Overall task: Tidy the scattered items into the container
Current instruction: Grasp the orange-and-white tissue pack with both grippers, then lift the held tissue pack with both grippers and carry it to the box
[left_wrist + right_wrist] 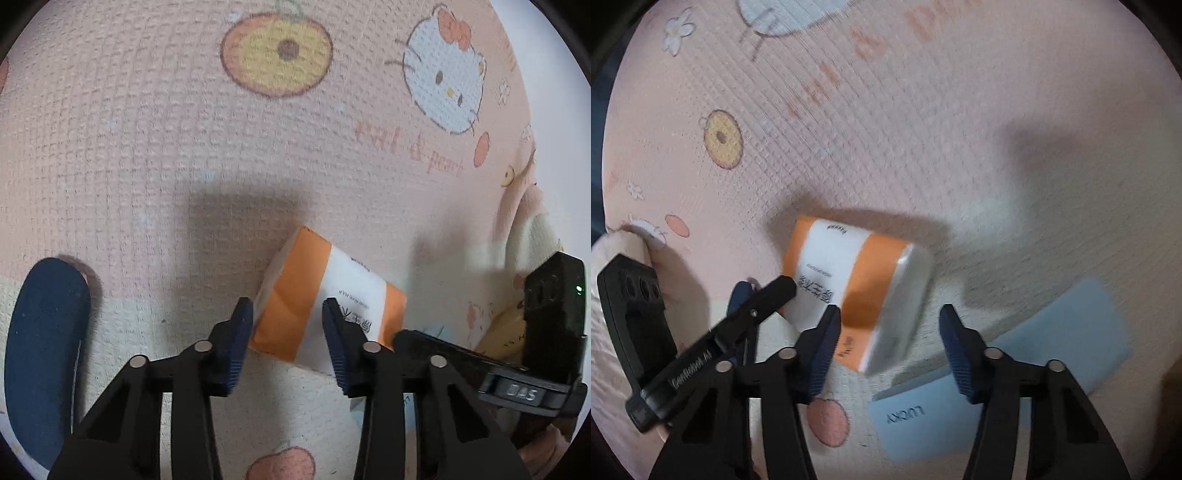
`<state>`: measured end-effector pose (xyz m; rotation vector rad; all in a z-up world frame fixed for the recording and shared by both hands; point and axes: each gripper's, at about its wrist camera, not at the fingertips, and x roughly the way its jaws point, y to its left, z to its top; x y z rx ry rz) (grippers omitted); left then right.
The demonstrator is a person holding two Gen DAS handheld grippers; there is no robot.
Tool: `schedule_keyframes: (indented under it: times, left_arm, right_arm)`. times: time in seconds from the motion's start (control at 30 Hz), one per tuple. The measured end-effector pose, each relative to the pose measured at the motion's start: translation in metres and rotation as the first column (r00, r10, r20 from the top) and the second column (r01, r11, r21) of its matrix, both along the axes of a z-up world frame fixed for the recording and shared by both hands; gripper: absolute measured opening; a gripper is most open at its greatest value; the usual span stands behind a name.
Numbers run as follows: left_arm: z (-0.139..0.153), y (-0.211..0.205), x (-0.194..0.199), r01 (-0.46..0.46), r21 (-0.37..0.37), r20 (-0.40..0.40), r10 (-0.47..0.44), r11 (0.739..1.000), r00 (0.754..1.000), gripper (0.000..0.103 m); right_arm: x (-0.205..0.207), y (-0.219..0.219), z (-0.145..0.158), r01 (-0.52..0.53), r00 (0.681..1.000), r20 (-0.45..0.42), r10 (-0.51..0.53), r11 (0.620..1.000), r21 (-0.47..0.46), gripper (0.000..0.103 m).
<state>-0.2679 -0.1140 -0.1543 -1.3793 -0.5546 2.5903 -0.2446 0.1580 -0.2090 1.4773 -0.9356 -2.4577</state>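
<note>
Straddling the tissue pack's [325,295] near edge, left tool [288,314] ungripped; right tool [890,325] likewise.

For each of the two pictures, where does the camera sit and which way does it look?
Left wrist: on the left hand-held gripper, looking down along it at the tissue pack on the blanket; right hand-held gripper alongside.
Right wrist: on the right hand-held gripper, looking down at the same pack; blue card nearby.
Shared: pack, blanket, both grippers.
</note>
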Motion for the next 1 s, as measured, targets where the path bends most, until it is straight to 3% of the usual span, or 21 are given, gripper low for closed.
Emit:
schedule_keyframes:
  times: [0.07,0.23,0.43,0.6,0.77,1.0]
  left_arm:
    - [-0.003,0.004,0.002,0.025,0.006,0.012,-0.025,1.0,1.0,0.035]
    - [0.001,0.01,0.017,0.031,-0.029,0.007,-0.031,0.999,1.0,0.035]
    - [0.025,-0.001,0.037,-0.001,0.083,-0.027,0.003,0.997,1.0,0.035]
    - [0.043,0.009,0.068,0.017,0.105,-0.061,-0.011,0.994,0.998,0.035]
    - [0.05,0.024,0.118,0.039,0.076,-0.097,-0.031,0.996,0.995,0.035]
    - [0.037,0.061,0.166,0.091,0.037,-0.054,-0.089,0.995,0.995,0.035]
  right_arm:
    - [0.001,-0.003,-0.005,0.001,1.0,-0.006,-0.001,0.999,-0.04,0.04]
    - [0.004,-0.018,0.007,-0.062,0.995,-0.071,0.064,0.997,0.035,0.04]
    - [0.022,-0.026,0.045,-0.086,0.982,-0.164,0.097,0.993,0.077,0.04]
    - [0.056,-0.028,0.063,-0.1,0.973,-0.198,0.119,0.99,0.104,0.04]
    - [0.1,-0.033,0.064,-0.131,0.969,-0.191,0.158,0.98,0.148,0.04]
    - [0.157,-0.029,0.051,-0.153,0.975,-0.129,0.181,0.967,0.204,0.04]
